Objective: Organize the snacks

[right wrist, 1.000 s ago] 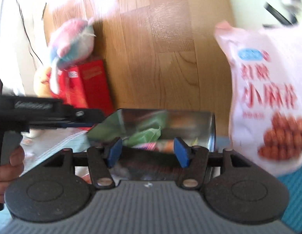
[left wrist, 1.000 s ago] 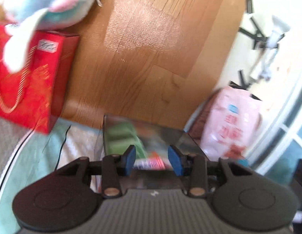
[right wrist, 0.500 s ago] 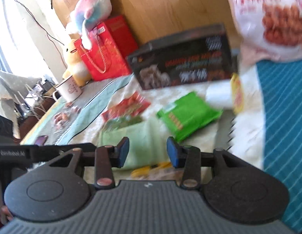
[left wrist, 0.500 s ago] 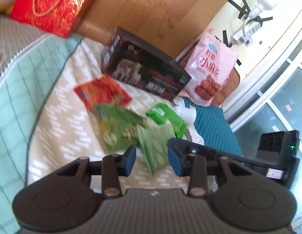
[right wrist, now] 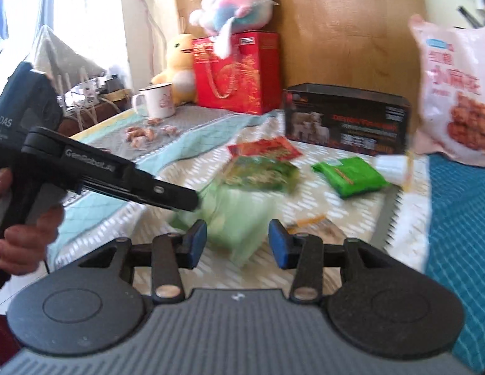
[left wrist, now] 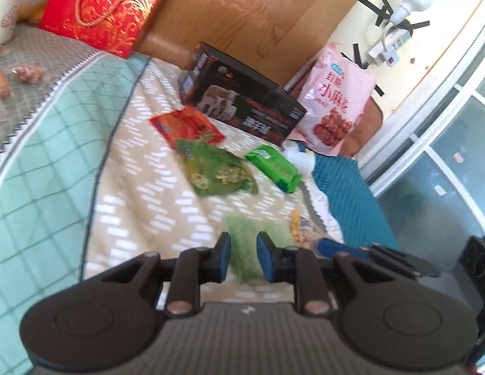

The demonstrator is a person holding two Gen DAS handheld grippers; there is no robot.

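Left hand-held gripper [right wrist: 197, 201] reads "GenRobot.AI", "DAS" (partly blurred); pink bag [left wrist: 334, 100] "小麻花".

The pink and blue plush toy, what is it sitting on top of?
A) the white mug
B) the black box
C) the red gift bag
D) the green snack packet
C: in the right wrist view the pink and blue plush toy lies across the top of the red gift bag, well apart from the black box and white mug.

- The left gripper [left wrist: 244, 257] is held low, its jaws narrowly parted.
- The right gripper [right wrist: 237, 243] is held with jaws wide apart.
- The left gripper's handle is gripped by the left hand [right wrist: 26, 228].
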